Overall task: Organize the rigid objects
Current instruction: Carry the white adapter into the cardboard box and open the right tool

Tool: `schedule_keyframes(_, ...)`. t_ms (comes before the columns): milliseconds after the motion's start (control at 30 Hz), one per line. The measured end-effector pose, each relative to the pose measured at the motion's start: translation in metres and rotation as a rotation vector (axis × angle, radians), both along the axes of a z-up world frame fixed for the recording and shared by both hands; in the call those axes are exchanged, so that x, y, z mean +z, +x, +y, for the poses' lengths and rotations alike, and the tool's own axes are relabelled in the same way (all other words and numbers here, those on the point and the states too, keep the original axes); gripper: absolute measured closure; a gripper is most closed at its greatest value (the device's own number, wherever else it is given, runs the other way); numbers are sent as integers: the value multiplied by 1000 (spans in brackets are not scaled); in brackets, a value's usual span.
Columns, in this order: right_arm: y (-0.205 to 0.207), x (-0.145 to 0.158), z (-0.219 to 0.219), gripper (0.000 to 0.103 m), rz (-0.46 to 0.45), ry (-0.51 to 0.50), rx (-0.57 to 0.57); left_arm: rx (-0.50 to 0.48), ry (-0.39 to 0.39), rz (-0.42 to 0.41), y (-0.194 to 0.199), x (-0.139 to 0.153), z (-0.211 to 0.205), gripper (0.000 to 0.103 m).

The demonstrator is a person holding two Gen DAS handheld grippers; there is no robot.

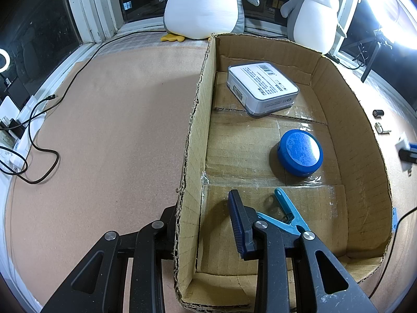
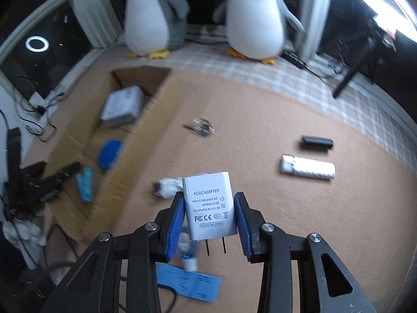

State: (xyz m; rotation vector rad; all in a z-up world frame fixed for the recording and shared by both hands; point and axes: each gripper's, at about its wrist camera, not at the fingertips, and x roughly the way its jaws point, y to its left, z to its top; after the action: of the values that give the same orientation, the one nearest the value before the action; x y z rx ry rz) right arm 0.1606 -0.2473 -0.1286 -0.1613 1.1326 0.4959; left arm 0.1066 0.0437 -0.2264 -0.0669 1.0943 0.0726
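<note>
The cardboard box [image 1: 325, 78] sits open-topped on the tan mat [image 1: 117, 130]. Inside it: a grey-white packaged box [image 1: 263, 88] near the far wall, a blue round tin [image 1: 299, 152] toward the right wall, and a light-blue spring clamp [image 1: 284, 211] at the near end. The left gripper [image 1: 206, 224] stands wide apart, its fingers straddling the box's left wall, one outside and one inside.

The right gripper [image 2: 209, 219] holds a white AC/DC adapter [image 2: 208, 206] above the mat, prongs pointing toward the camera. Outside the box lie a white stick-shaped device [image 2: 308, 169], a black cylinder [image 2: 316, 143] and a small clear clip [image 2: 202, 127]. Two plush penguins [image 2: 250, 15] stand beyond.
</note>
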Motion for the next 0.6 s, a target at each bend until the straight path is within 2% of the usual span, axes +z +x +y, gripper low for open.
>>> schedule_keyframes(267,-23,30,81,69,-26,59,171,5,-10,-1,0,0,1,71)
schedule_keyframes(467,-42,17,127,69,-9,22,272,9,-17,-2,-1,0,3,71)
schedule_keyframes(600,-47,3,137,69,11,0,298,7,-14,-3,-1,0,3,71)
